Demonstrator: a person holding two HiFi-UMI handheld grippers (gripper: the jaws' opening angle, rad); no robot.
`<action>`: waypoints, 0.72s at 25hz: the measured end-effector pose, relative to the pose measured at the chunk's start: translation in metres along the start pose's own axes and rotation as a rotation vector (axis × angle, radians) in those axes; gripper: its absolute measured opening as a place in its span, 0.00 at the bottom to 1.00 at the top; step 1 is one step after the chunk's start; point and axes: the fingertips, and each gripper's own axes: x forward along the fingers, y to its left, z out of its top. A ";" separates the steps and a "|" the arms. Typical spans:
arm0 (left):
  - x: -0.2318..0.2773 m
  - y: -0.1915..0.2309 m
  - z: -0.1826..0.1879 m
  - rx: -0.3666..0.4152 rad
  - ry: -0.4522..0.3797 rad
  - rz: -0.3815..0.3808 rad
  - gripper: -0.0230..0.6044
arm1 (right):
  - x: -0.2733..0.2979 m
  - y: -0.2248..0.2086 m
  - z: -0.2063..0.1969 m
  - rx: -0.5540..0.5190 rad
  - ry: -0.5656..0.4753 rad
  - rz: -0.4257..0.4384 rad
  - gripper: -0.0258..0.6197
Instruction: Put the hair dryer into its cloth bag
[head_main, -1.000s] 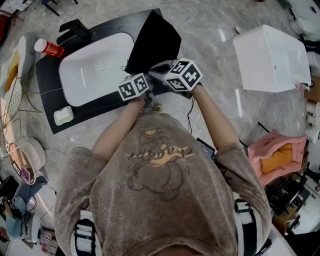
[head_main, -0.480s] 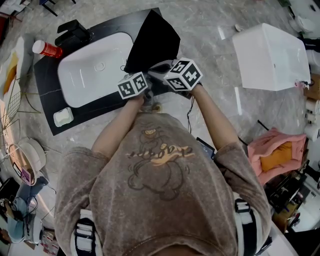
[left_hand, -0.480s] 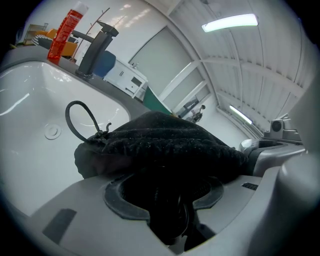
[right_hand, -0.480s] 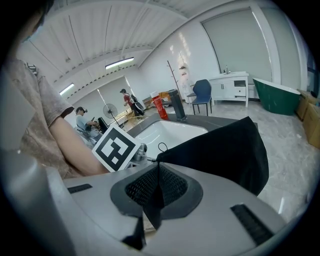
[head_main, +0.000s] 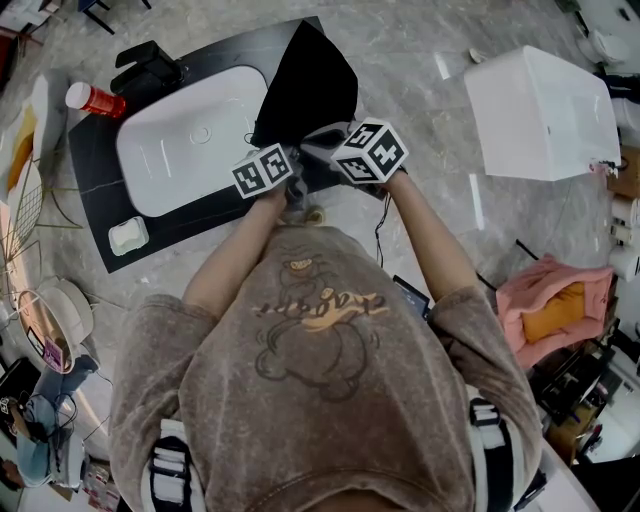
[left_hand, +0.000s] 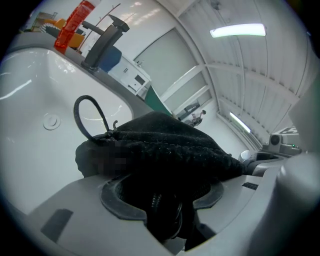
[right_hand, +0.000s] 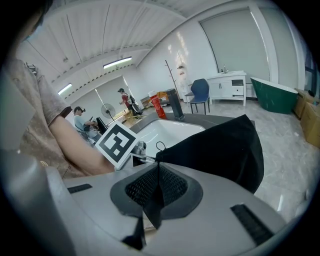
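A black cloth bag (head_main: 310, 80) lies across the right end of the white sink (head_main: 170, 160) on a black counter. My left gripper (head_main: 288, 160) is at its near edge. In the left gripper view its jaws (left_hand: 165, 200) stand wide, shut on a black ribbed part of the hair dryer (left_hand: 161, 207). The bag (left_hand: 170, 145) drapes over the rest, and its drawstring loop (left_hand: 86, 116) hangs toward the basin. My right gripper (head_main: 328, 142) sits beside the left one. Its pads (right_hand: 172, 185) are shut on a thin fold of the bag's edge (right_hand: 220, 145).
A black tap (head_main: 150, 65) and a red bottle (head_main: 95, 97) stand at the sink's far left. A white soap dish (head_main: 127, 232) is on the counter's near corner. A white box (head_main: 545, 115) stands on the floor at right, pink cloth (head_main: 555, 310) nearer.
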 end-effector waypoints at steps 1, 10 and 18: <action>-0.001 0.000 0.000 -0.012 -0.001 -0.006 0.38 | 0.000 0.000 0.000 0.002 -0.001 -0.001 0.06; -0.021 -0.008 0.000 0.002 0.025 -0.037 0.38 | -0.003 -0.001 -0.001 0.003 -0.008 -0.010 0.06; -0.038 -0.008 -0.031 0.079 0.115 -0.049 0.38 | -0.003 0.002 -0.002 -0.003 -0.008 -0.023 0.06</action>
